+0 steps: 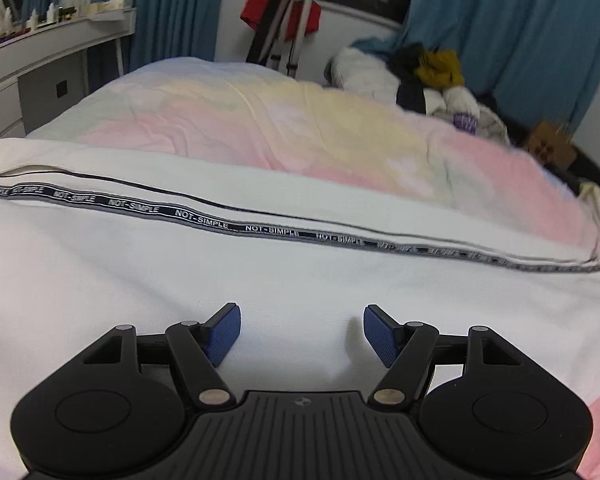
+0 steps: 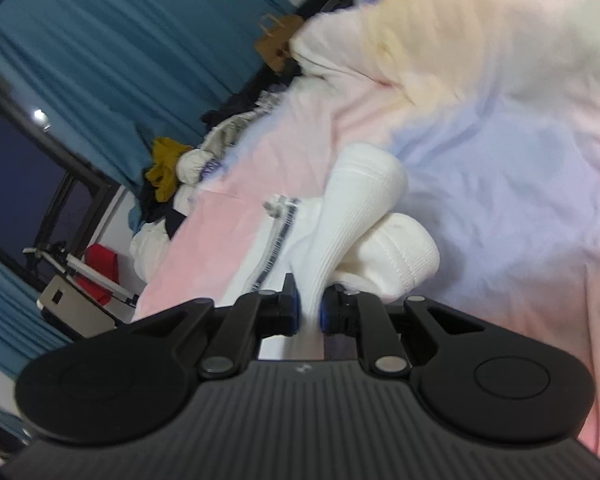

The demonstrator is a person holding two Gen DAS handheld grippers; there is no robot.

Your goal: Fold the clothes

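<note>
The left gripper (image 1: 302,334) hangs low over a white garment (image 1: 180,272), its blue-padded fingers (image 1: 223,334) spread wide apart with nothing between them. The garment lies flat across the near part of the bed, and a black tape (image 1: 204,218) printed with the words NOT-SIMPLE runs along it from left to right. Beyond it stretches a pastel bedcover (image 1: 284,128) in pink, yellow and pale green. At the far left stands a white dresser (image 1: 48,52) with small bottles on top; behind the bed are blue curtains (image 1: 512,24), a tripod (image 1: 288,28), something red (image 1: 260,10), and, further right, a pile of clothes (image 1: 428,76) on the bed's far corner.

The right gripper (image 2: 309,308) is clamped on a ribbed white cuff (image 2: 352,216) of the garment, the cloth pinched tightly between its fingers. A second cuff (image 2: 400,252) sits just beside it on the right, touching it. Both rest over the bedcover, which here looks pink and lilac. A brown paper bag (image 2: 274,42) shows near the curtain at the top.
</note>
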